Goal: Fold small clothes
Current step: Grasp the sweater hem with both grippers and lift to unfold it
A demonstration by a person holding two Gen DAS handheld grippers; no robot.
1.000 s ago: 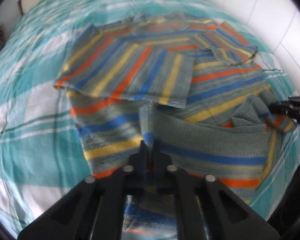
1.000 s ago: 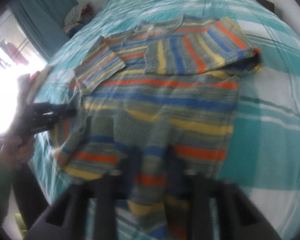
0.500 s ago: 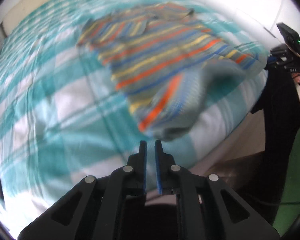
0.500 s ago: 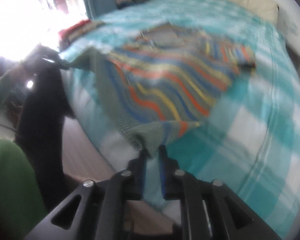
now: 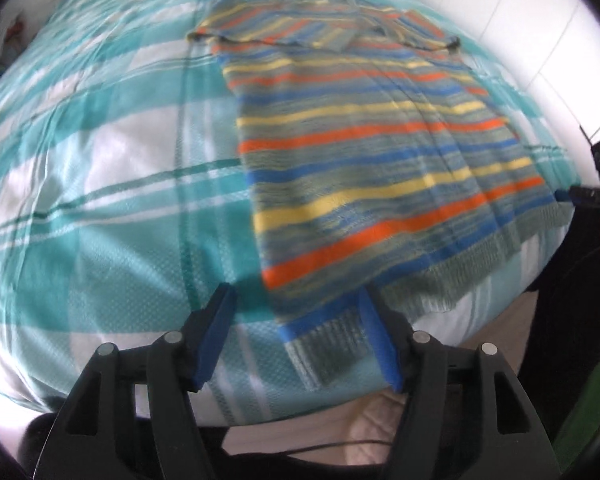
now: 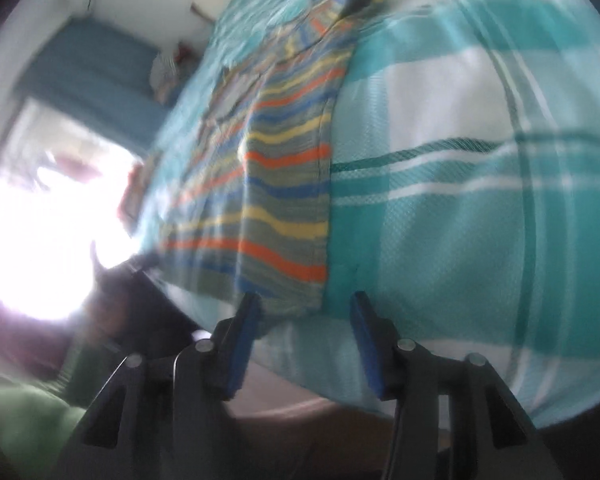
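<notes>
1. Teal-and-white checked bedding covers the bed [image 5: 100, 184] we work on, with a white wall behind it and a bright window off to one side in the right view.
2. Our sweater [image 5: 371, 148] lies flat on the bed, stripes running across, sleeves folded in at the far end, and its grey hem hanging just over the near edge.
3. Our left gripper [image 5: 296, 336] stands wide open and holds nothing; the hem's left corner sits between its fingers without being pinched.
4. Our right gripper [image 6: 303, 340] is likewise spread wide and empty, poised at the hem's right corner. The right view is blurred, so we cannot tell whether either pad touches cloth.
5. We judge the step in hand to be the lengthwise fold, hem up toward the collar.
6. To do it well, we take each corner deep enough to catch both knit layers, and close on both at the same time.
7. We lift only enough to clear the body, keep the hem taut between the two grippers, and carry it level so the stripes line up.
8. We watch that the tucked sleeves do not drag loose.
</notes>
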